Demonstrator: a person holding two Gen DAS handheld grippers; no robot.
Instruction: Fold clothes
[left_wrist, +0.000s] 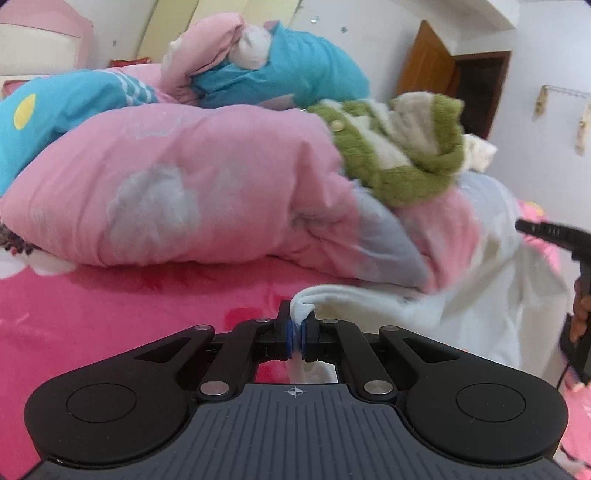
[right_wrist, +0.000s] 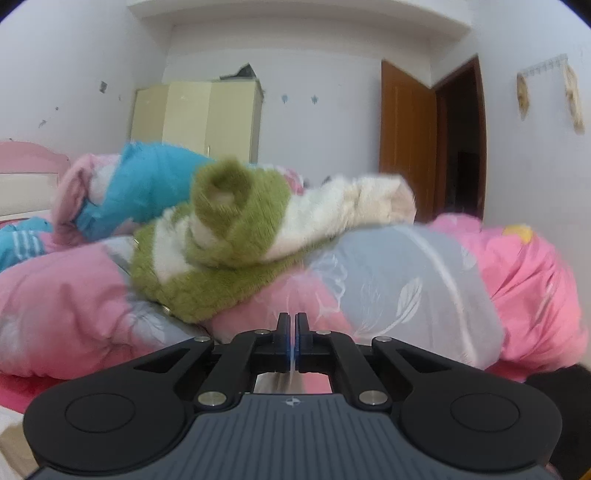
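A white garment stretches across the right of the left wrist view, over the pink bed sheet. My left gripper is shut on a bunched corner of it. The right gripper shows at the right edge of that view, with the white cloth hanging below it. In the right wrist view my right gripper is shut, with a thin strip of white cloth pinched between its pads. A fuzzy green and white sweater lies crumpled on the pink duvet just beyond.
The puffy pink duvet fills the bed behind the grippers, with blue bedding piled further back. A cream wardrobe and a brown door stand against the far wall. A hand shows at the right edge.
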